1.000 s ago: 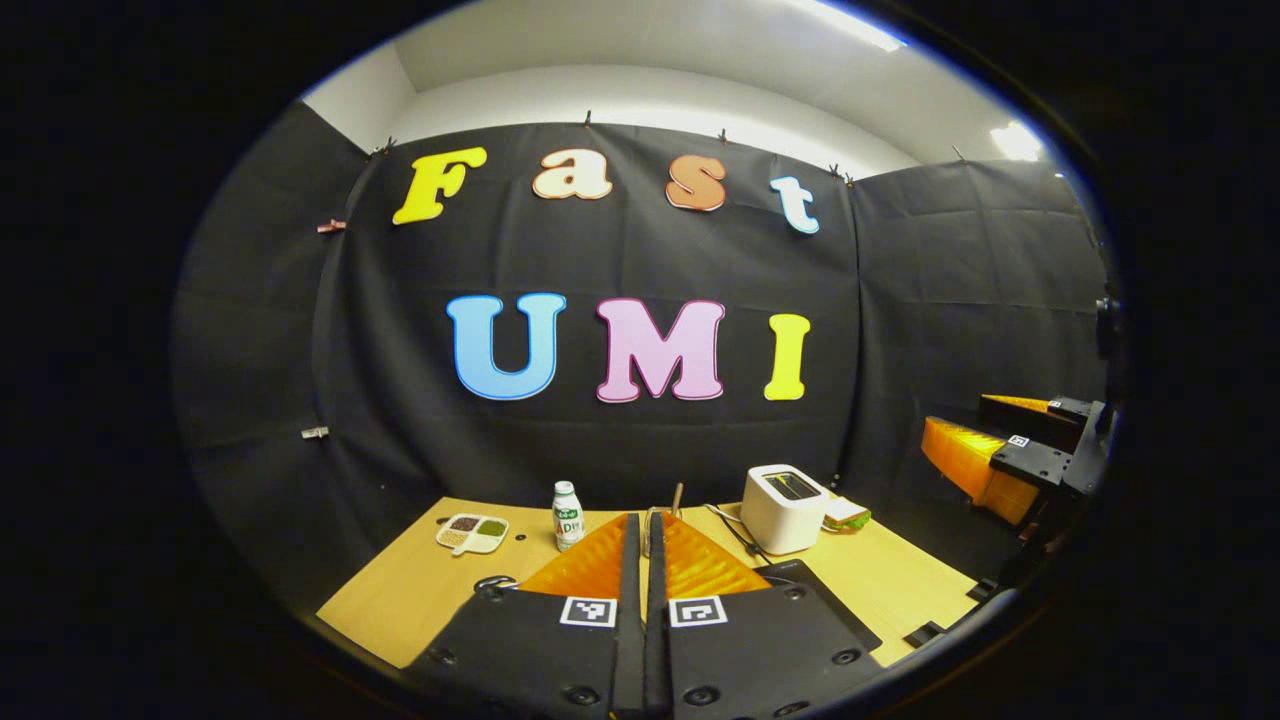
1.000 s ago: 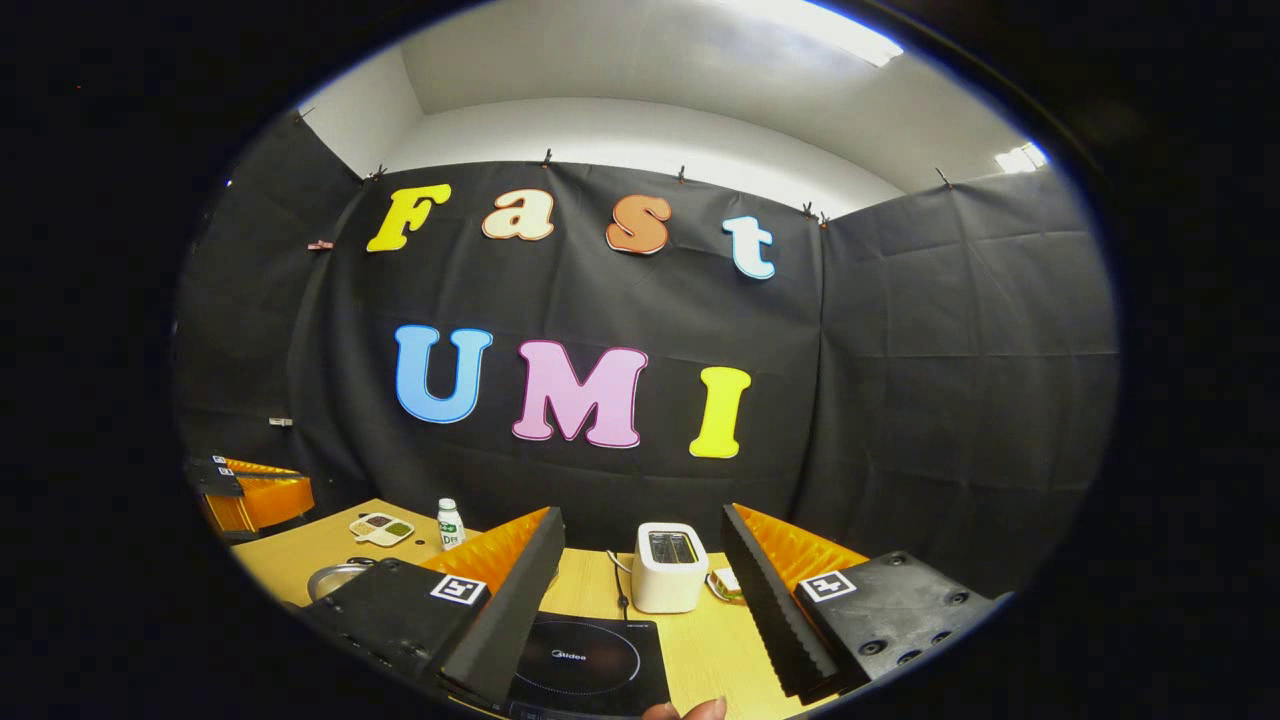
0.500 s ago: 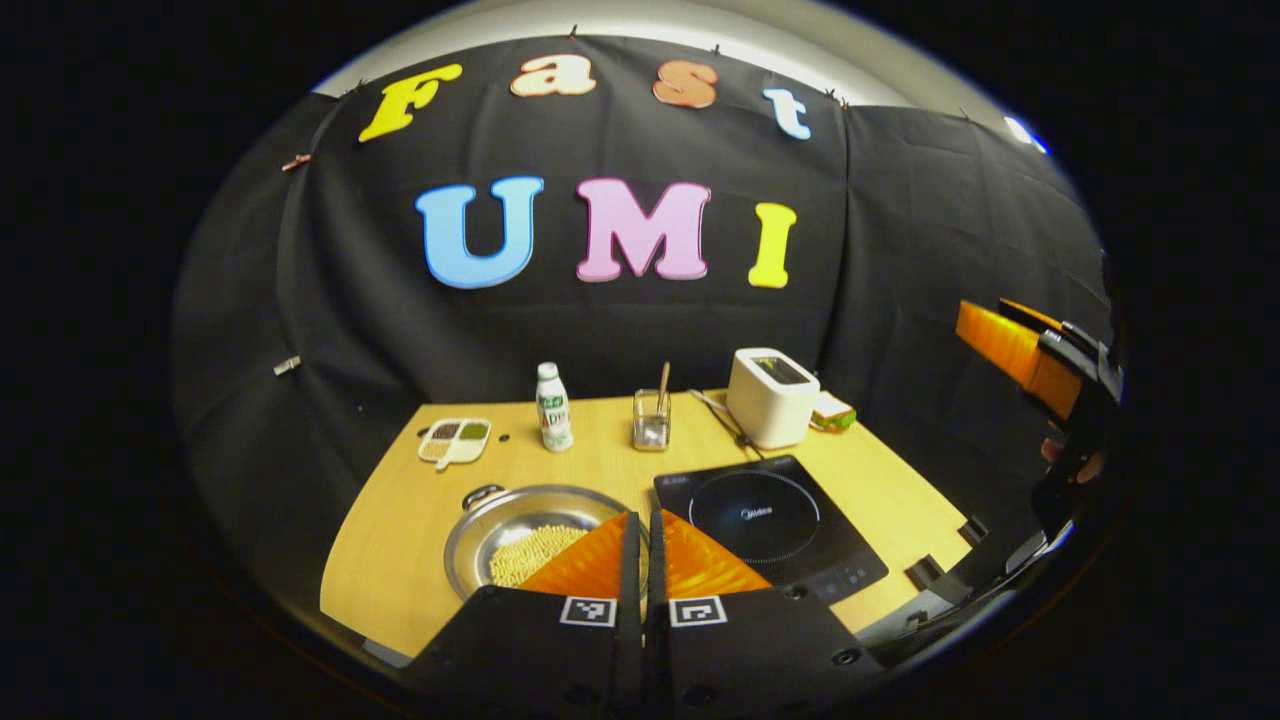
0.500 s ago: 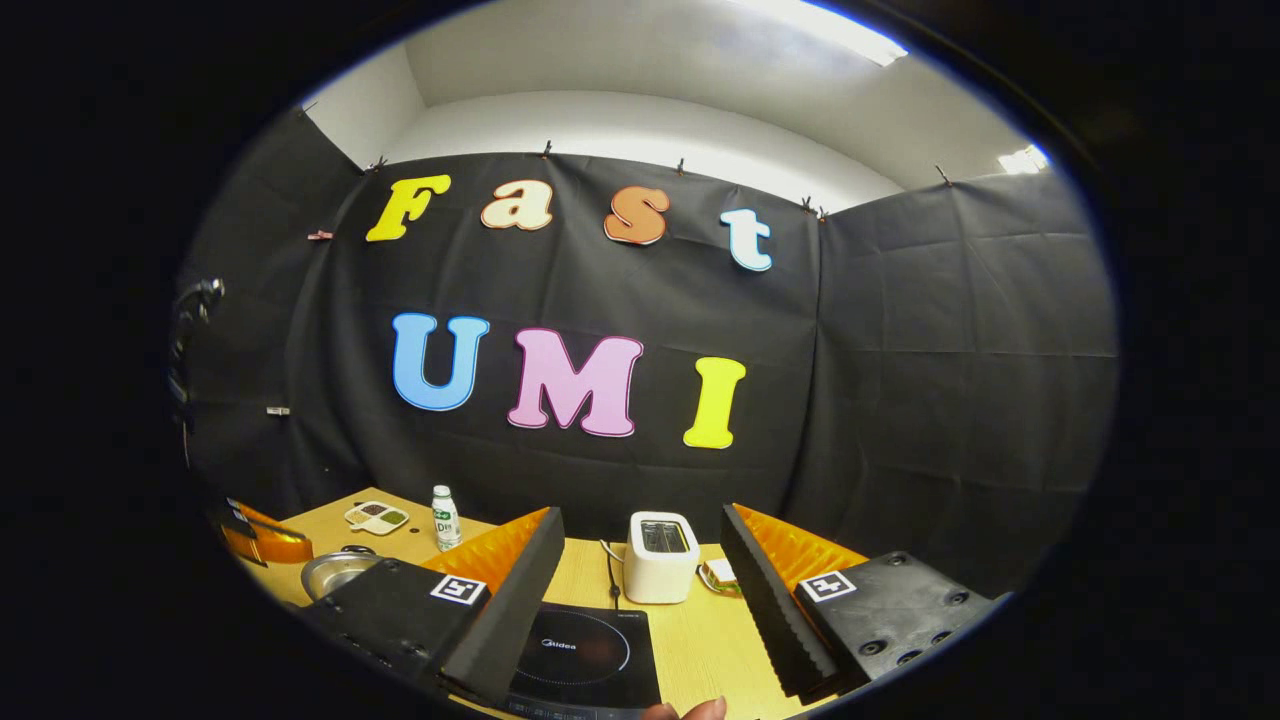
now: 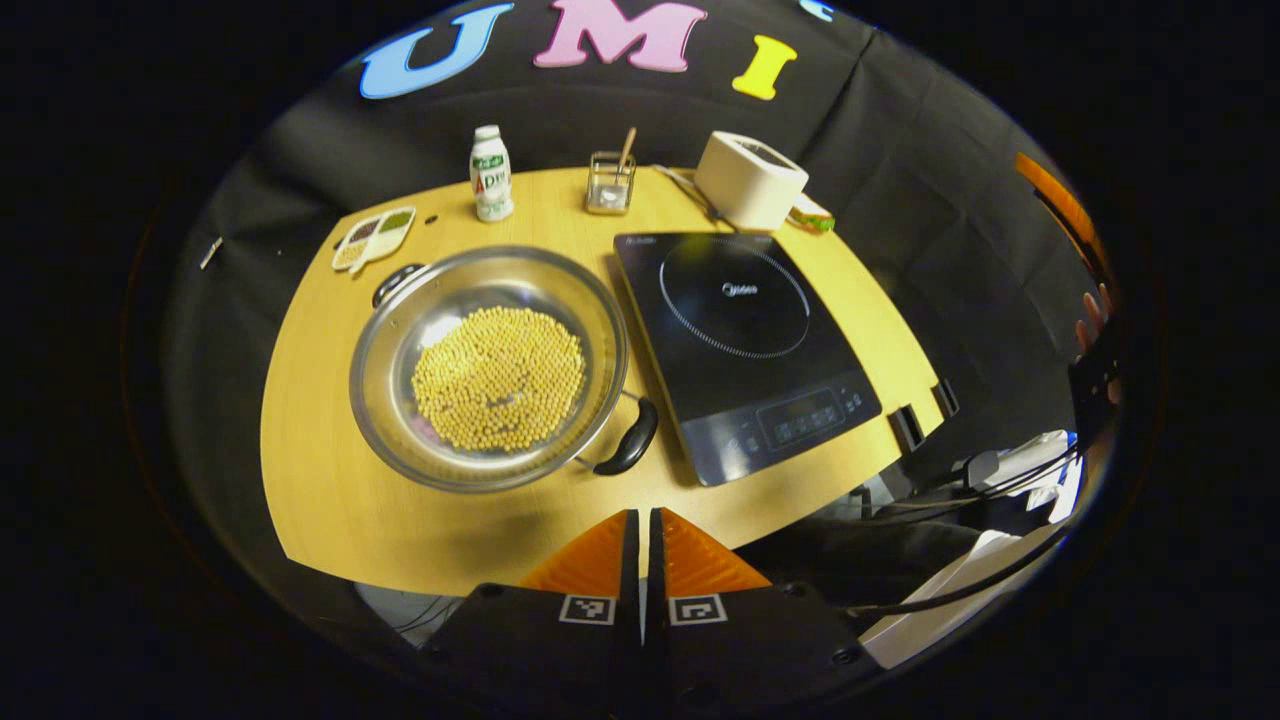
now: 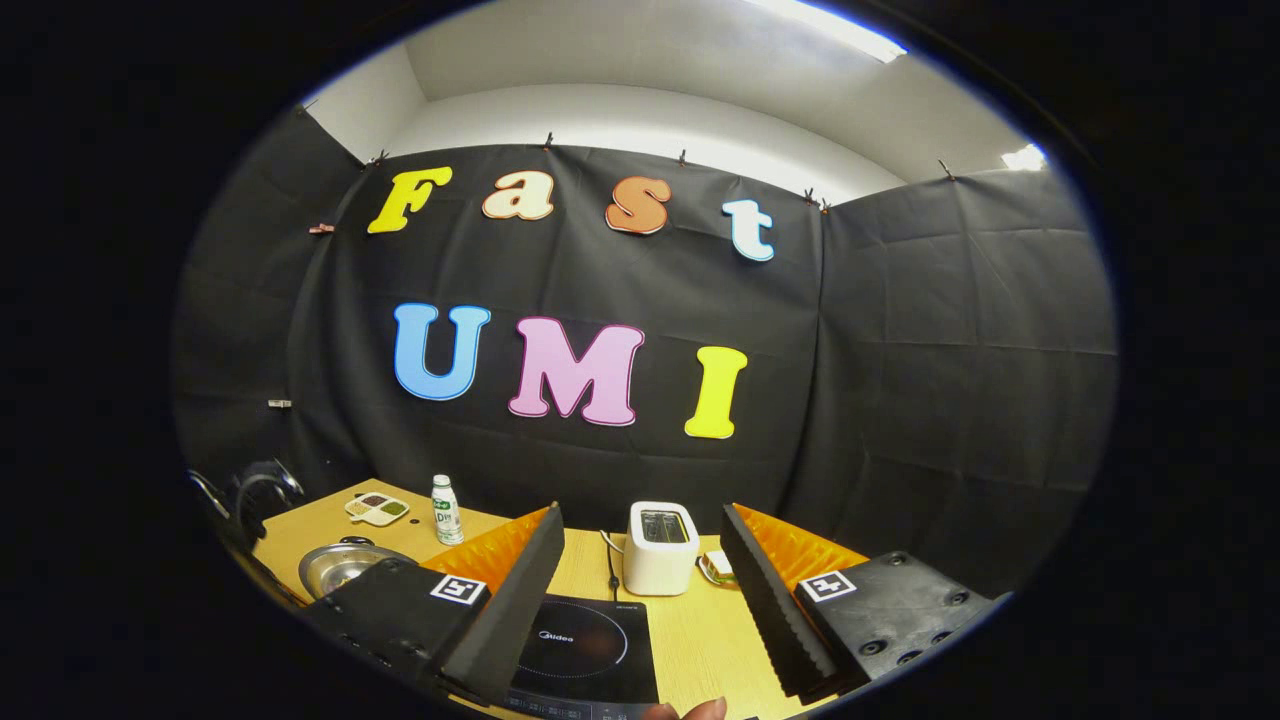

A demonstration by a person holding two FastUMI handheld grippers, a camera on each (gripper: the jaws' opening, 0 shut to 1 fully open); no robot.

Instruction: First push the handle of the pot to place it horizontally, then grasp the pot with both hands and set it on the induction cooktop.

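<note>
Left gripper (image 5: 641, 525) above pot (image 5: 489, 366), cooktop (image 5: 745, 350) beside.

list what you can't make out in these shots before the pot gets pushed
- Right gripper view: the pot is half hidden behind the right claw, so its handles can't be seen.
- Right gripper view: the induction cooktop is cut off by the bottom edge; its controls are lost.
- Left gripper view: what the divided dish holds is too small to tell.
- Left gripper view: the glass cup contents are too small to tell.
</note>
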